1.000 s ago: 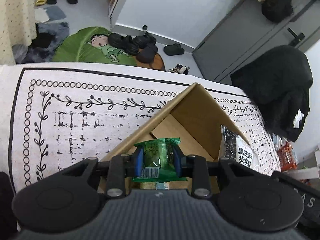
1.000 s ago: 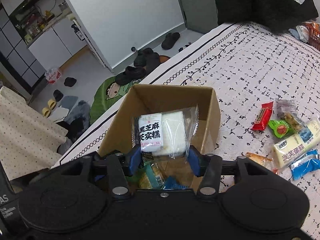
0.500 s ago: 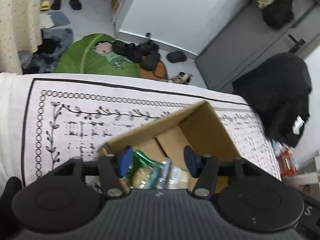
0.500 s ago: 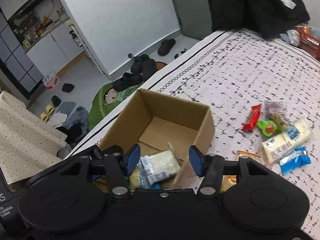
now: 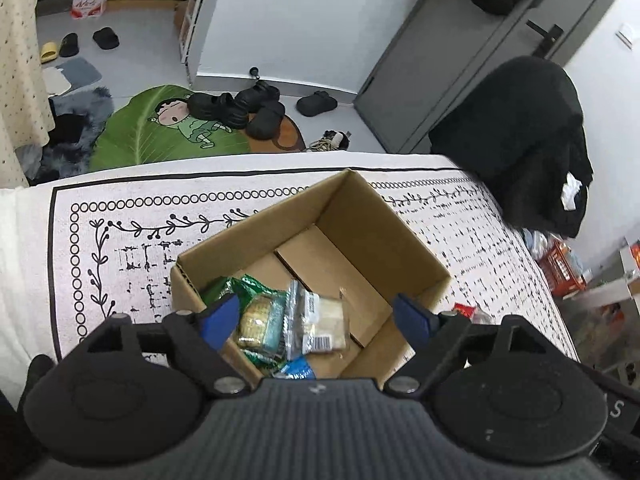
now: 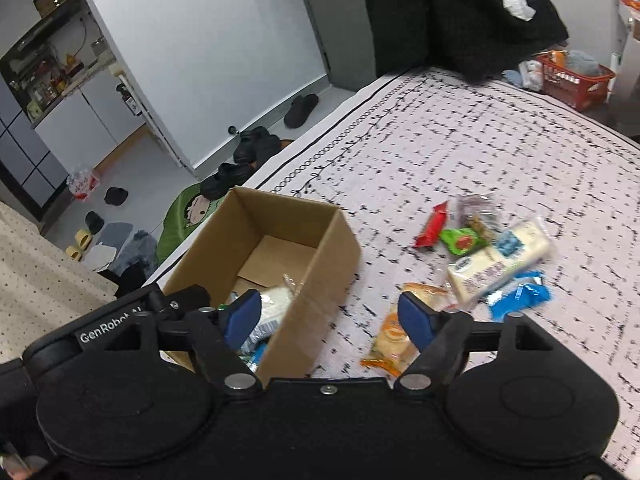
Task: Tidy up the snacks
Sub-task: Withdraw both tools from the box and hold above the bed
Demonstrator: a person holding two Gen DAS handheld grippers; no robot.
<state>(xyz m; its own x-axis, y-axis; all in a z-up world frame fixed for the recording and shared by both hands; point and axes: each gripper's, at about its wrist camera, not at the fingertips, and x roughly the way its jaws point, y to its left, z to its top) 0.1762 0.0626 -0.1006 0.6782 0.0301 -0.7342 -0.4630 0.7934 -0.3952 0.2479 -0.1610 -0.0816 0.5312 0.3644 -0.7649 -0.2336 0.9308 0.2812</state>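
An open cardboard box (image 5: 384, 240) (image 6: 340, 248) stands on the patterned cloth. At its near end lie a green packet (image 5: 256, 292), a clear-wrapped white cake (image 5: 320, 320) (image 6: 276, 300) and a blue packet (image 5: 298, 370). My left gripper (image 5: 316, 322) hangs above these snacks, jaws opening, touching none of them. My right gripper (image 6: 332, 316) hovers over the box's right wall, jaws opening, empty. Loose on the cloth right of the box lie a red bar (image 6: 432, 226), a green packet (image 6: 460, 240), a white block (image 6: 496, 264), a blue packet (image 6: 520, 296) and an orange packet (image 6: 394, 336).
The cloth (image 5: 120, 248) covers a bed-like surface whose far edge drops to a floor with shoes (image 5: 240, 108) and a green mat (image 5: 152, 132). A black garment (image 5: 520, 140) hangs at the right. A red basket (image 6: 572, 80) sits beyond the far right corner.
Both grippers have let go of their snacks: the green packet and the white cake dropped into the box. Both jaws have widened and both grippers have risen, the right one shifting right.
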